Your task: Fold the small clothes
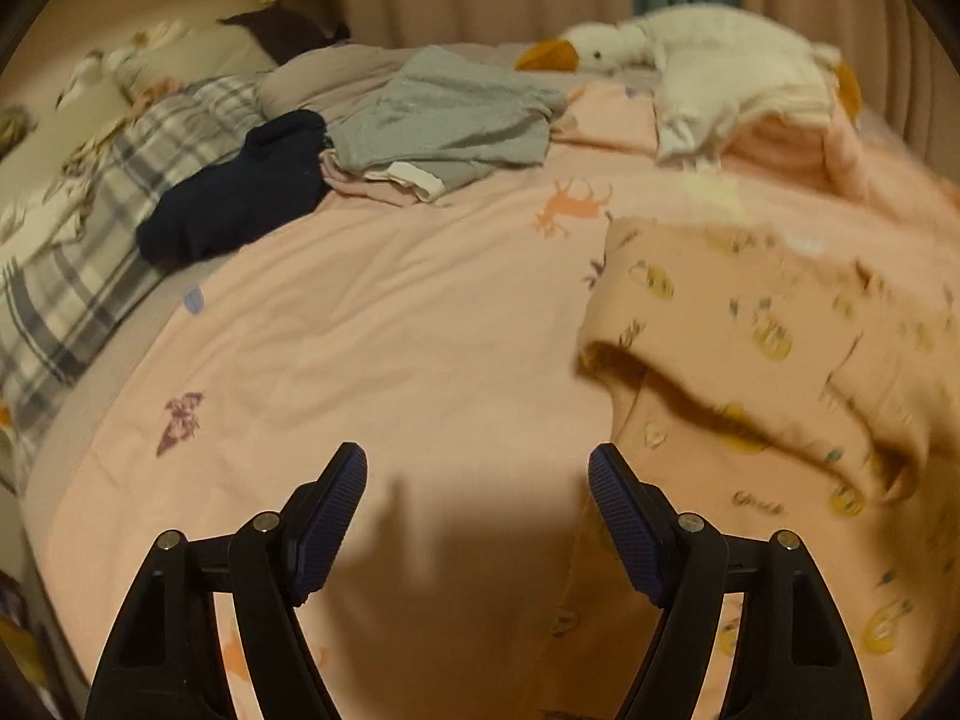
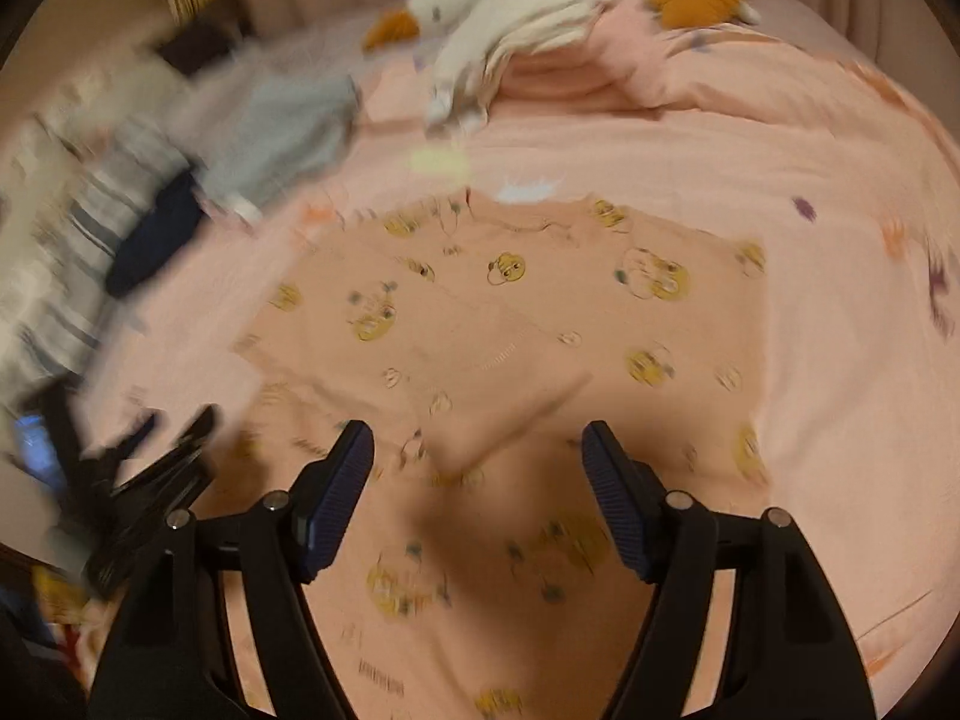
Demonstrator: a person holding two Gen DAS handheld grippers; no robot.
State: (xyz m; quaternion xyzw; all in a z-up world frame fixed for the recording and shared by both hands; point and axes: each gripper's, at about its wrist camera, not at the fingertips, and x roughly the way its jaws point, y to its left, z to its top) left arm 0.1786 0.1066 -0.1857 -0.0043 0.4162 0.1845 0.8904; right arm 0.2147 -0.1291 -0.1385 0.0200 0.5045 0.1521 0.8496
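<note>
A small peach garment printed with yellow cartoon figures point(image 2: 510, 324) lies spread on the pink bed cover, one flap folded over near its middle. In the left wrist view the same garment point(image 1: 774, 348) lies to the right, its near edge lifted in a loose fold. My left gripper point(image 1: 477, 468) is open over bare bed cover, left of the garment, with nothing between its fingers. My right gripper point(image 2: 477, 444) is open just above the garment's near part, and its pads press on nothing. The left gripper point(image 2: 150, 468) also shows, blurred, at the lower left of the right wrist view.
A heap of other clothes lies at the back left: a grey garment point(image 1: 444, 114), a dark navy one point(image 1: 234, 198) and a plaid cloth point(image 1: 90, 228). A white plush goose point(image 1: 708, 54) rests on a folded pink blanket point(image 1: 792, 144) at the back right. Curtains hang behind the bed.
</note>
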